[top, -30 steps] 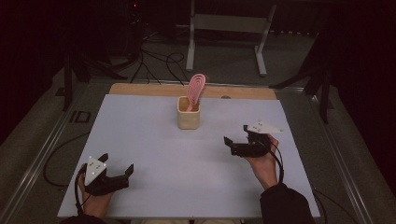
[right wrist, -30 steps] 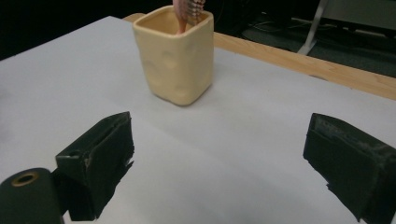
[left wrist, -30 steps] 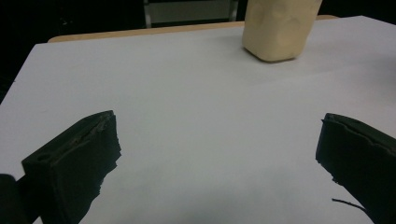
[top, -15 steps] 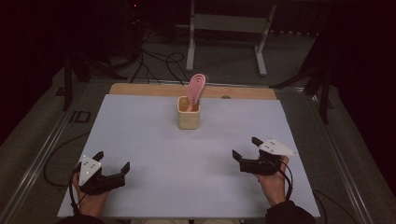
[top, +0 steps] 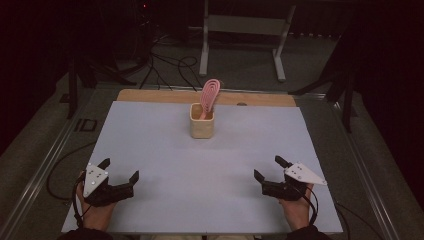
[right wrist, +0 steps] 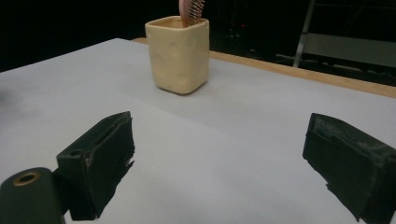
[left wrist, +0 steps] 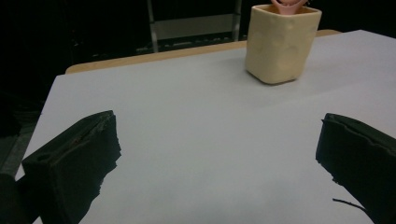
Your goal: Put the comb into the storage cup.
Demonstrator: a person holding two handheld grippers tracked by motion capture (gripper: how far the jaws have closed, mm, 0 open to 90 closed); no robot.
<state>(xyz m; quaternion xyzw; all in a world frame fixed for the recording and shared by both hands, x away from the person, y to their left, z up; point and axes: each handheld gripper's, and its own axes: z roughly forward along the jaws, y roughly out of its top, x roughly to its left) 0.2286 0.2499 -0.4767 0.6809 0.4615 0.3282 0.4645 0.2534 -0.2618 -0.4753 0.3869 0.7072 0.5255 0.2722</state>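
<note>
Hairbrush [top: 210, 95] stands inside cup [top: 202, 127], looks done; my left gripper [top: 118, 179] and right gripper [top: 268, 175] rest well short of cup, jaws spread, empty.

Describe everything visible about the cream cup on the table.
The cream cup is a squarish, rounded-cornered holder, looking like glazed ceramic with shallow round dimples on its sides. It stands upright on the pale table sheet, toward the far middle, near the wooden edge strip. A pink hairbrush stands in it, head up, leaning slightly. Nothing else touches it.
</note>
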